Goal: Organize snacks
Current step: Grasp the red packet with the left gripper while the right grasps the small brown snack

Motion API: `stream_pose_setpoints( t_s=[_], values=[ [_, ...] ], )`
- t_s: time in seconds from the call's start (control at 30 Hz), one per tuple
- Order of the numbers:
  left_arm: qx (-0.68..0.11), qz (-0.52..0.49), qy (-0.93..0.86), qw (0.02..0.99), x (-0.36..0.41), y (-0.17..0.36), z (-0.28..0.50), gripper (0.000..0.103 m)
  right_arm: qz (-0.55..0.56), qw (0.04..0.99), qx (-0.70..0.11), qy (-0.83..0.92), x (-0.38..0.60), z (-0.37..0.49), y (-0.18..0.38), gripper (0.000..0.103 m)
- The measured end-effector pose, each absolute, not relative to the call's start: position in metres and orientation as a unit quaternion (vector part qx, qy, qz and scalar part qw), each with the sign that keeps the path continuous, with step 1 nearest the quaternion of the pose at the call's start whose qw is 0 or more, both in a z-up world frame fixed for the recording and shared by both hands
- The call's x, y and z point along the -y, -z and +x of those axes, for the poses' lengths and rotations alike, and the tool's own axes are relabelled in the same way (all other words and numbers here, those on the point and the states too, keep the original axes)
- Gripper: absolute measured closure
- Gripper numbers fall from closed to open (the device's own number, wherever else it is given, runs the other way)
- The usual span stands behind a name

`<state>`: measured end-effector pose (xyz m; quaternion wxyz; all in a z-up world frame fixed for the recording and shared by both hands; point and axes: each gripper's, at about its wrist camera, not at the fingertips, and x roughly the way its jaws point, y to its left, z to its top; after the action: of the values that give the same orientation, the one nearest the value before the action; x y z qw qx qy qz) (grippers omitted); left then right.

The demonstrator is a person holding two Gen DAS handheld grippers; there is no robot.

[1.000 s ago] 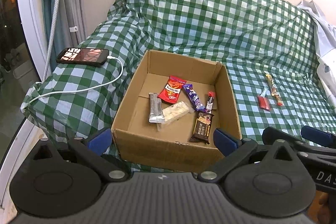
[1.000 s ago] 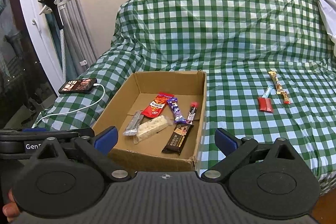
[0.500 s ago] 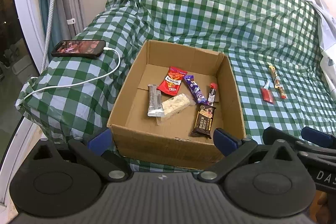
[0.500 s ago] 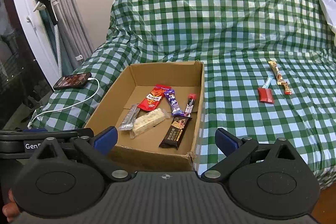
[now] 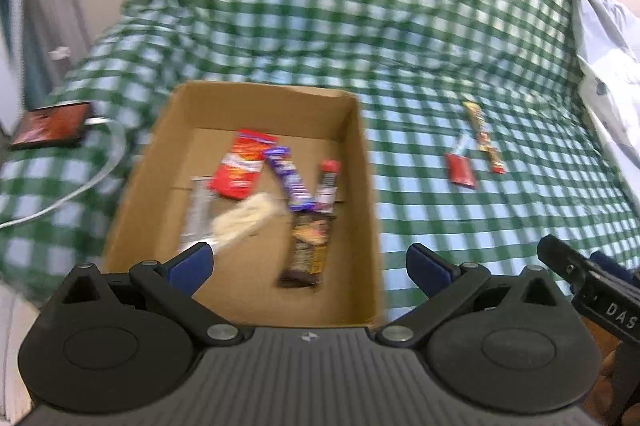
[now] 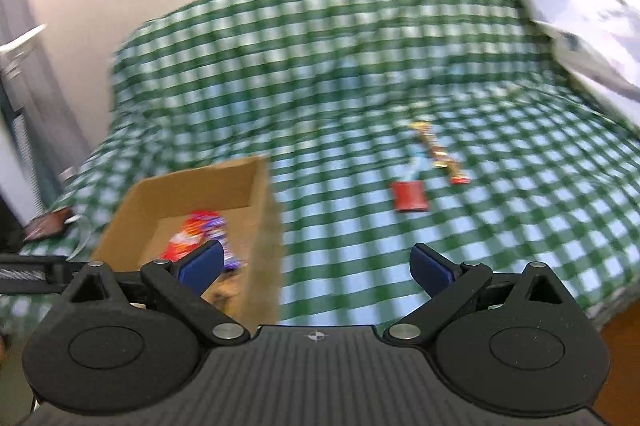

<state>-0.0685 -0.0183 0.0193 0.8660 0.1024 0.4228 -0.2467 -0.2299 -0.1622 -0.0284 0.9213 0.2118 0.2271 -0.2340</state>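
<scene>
Snack sort mostly done, two stragglers left on the bed.

We have the open brown cardboard box (image 5: 256,290) on the green-and-white checked bed cover (image 6: 520,246), already holding about six wrapped snacks, including a red packet (image 5: 243,170), a purple bar (image 5: 291,180) and a dark brown bar (image 5: 309,246); motion blur makes the count unsure. Still outside, well right of the box: a small red sachet (image 6: 409,196) and a long thin gold-and-red stick (image 6: 439,153), just beside each other. Our left gripper (image 5: 310,262) and right gripper (image 6: 316,262) both have jaws spread wide, empty.
</scene>
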Motion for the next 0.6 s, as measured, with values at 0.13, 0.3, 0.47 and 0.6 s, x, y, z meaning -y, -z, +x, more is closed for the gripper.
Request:
stream_pose_setpoints(
  t_s=[0.13, 0.3, 0.47, 0.6],
  values=[
    [-0.443, 0.122, 0.267, 0.847, 0.085, -0.007, -0.049, 0.0, 0.224, 0.904, -0.226, 0.284, 0.216, -0.24, 0.05, 0.004],
    [-0.451, 0.16, 0.287, 0.83, 0.185, 0.024, -0.021, 0.0, 0.236, 0.885, -0.231, 0.328, 0.289, -0.239, 0.081, 0.004],
    [-0.485, 0.186, 0.296, 0.801, 0.286, 0.08, 0.016, 0.0, 0.225, 0.872, -0.248, 0.356, 0.362, -0.205, 0.119, 0.004],
    [-0.509, 0.209, 0.305, 0.778, 0.358, 0.137, 0.043, 0.0, 0.203, 0.869, -0.264, 0.367, 0.417, -0.166, 0.152, 0.004]
  ],
)
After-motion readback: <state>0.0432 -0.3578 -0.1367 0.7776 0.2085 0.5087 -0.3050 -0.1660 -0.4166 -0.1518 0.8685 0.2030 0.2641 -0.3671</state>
